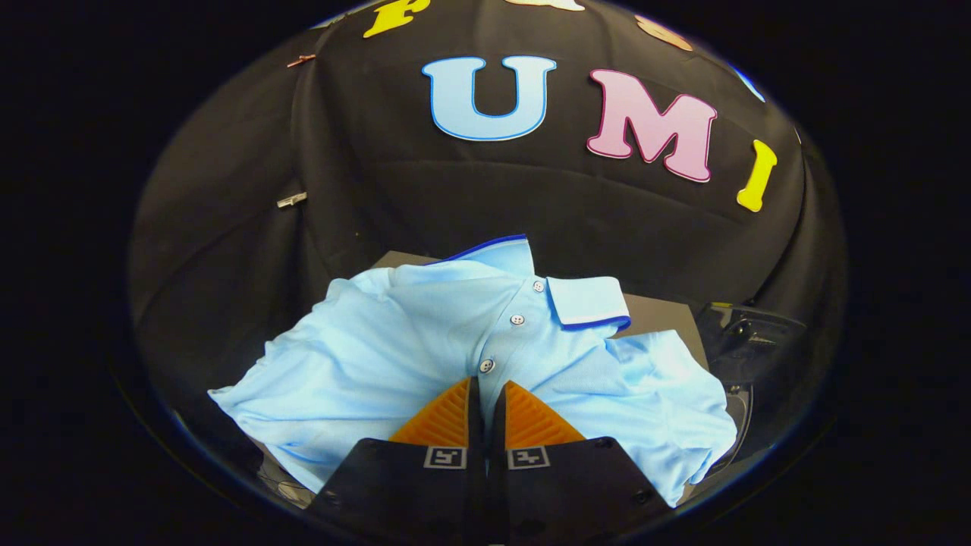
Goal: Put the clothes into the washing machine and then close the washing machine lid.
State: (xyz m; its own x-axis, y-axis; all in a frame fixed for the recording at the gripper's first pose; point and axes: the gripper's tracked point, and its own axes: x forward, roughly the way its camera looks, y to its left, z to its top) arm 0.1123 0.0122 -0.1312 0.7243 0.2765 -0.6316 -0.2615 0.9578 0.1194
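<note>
Gripper [486, 383]: jaws nearly closed, pinching the light blue polo shirt [394, 356] at its placket. Shirt spread on the grey counter [660, 315], collar [584, 302] pointing away, long axis running away from the jaws.

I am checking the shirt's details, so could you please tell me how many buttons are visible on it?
3 on the light blue polo shirt: one beside the collar, one lower, one just ahead of the gripper, whose nearly closed fingers pinch the fabric. Folds may hide more.

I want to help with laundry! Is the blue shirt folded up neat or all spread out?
Spread out and rumpled: the blue shirt lies loosely, collar and buttons showing. The tool is nearly shut at its placket; a pinch cannot be told.
</note>
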